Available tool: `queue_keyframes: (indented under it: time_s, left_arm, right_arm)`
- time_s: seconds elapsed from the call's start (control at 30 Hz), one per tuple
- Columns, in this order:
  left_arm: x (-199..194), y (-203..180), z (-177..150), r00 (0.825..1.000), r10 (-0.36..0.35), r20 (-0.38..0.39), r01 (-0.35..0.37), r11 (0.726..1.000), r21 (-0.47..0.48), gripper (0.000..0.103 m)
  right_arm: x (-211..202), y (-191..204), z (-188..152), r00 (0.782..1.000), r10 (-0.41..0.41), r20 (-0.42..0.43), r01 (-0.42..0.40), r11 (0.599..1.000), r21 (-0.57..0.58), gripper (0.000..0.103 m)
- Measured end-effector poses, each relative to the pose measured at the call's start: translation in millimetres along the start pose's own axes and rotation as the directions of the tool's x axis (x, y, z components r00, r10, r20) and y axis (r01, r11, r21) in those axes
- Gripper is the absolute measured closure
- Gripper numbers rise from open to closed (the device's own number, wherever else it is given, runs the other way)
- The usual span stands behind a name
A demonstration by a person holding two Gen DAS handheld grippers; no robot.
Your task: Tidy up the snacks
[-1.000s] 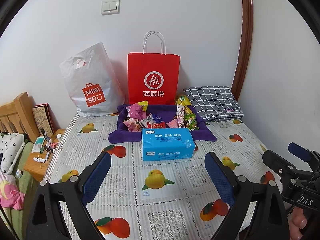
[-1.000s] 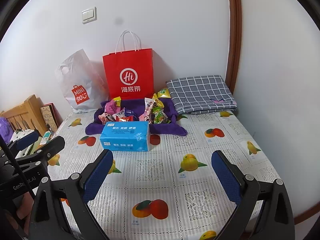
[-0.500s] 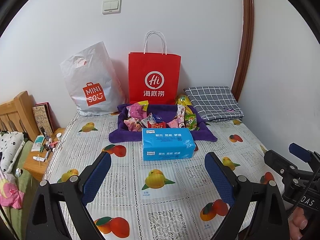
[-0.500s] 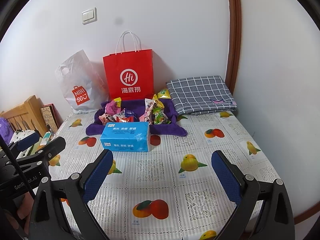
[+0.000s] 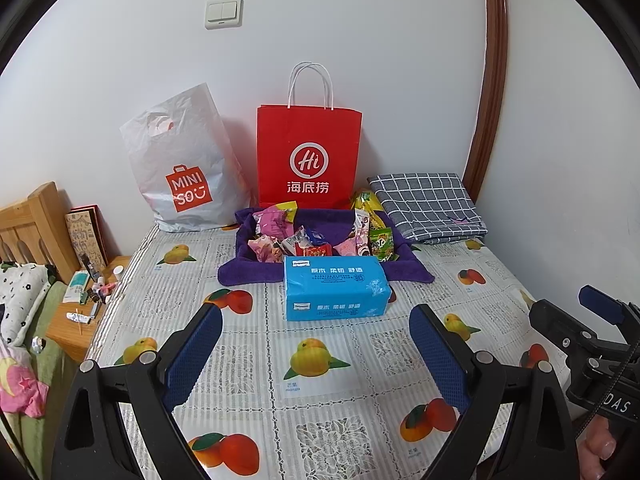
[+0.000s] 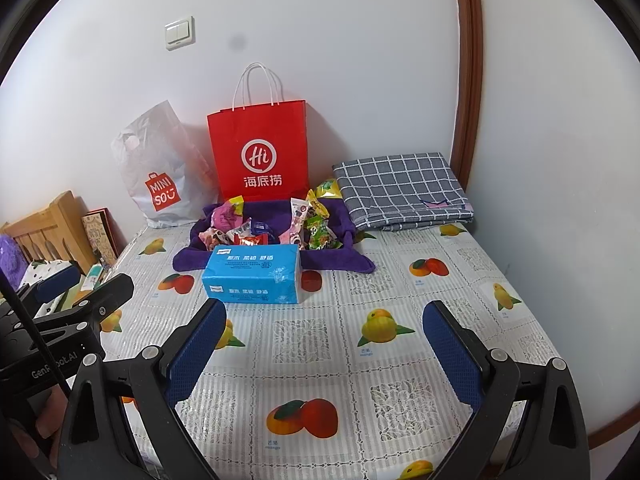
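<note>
Several snack packets (image 5: pixel 312 236) (image 6: pixel 276 226) lie heaped on a purple cloth (image 5: pixel 248 270) (image 6: pixel 188 260) at the back of a table covered with a fruit-print cloth (image 5: pixel 320 360) (image 6: pixel 320 344). A blue tissue pack (image 5: pixel 335 288) (image 6: pixel 253 276) sits just in front of the heap. A red paper bag (image 5: pixel 309 156) (image 6: pixel 260 152) and a white plastic bag (image 5: pixel 180 168) (image 6: pixel 158 172) lean on the wall behind. My left gripper (image 5: pixel 316 328) and right gripper (image 6: pixel 326 322) both hover open and empty above the table's near half, well short of the pack.
A folded grey checked cloth (image 5: pixel 428 206) (image 6: pixel 400 190) lies at the back right. A wooden bed frame (image 5: pixel 28 224) and a small stand with toiletries (image 5: pixel 88 292) adjoin the table's left edge. A wall bounds the right side.
</note>
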State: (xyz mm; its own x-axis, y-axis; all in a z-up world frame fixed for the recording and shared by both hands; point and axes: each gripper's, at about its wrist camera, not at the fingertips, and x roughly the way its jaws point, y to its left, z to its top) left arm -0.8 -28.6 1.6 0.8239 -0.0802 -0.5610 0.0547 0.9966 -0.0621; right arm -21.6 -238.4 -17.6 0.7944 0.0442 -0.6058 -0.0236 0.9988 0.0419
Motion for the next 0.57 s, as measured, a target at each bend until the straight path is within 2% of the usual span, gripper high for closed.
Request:
queue_keyframes:
  time_s: [0.57]
  left_arm:
    - [-0.7, -0.2, -1.2, 1.000, 0.009, 0.005, -0.009, 1.000, 0.004, 0.008]
  right_arm:
    - [-1.6, 1.3, 0.5, 1.000, 0.002, 0.003, -0.002, 1.000, 0.000, 0.005]
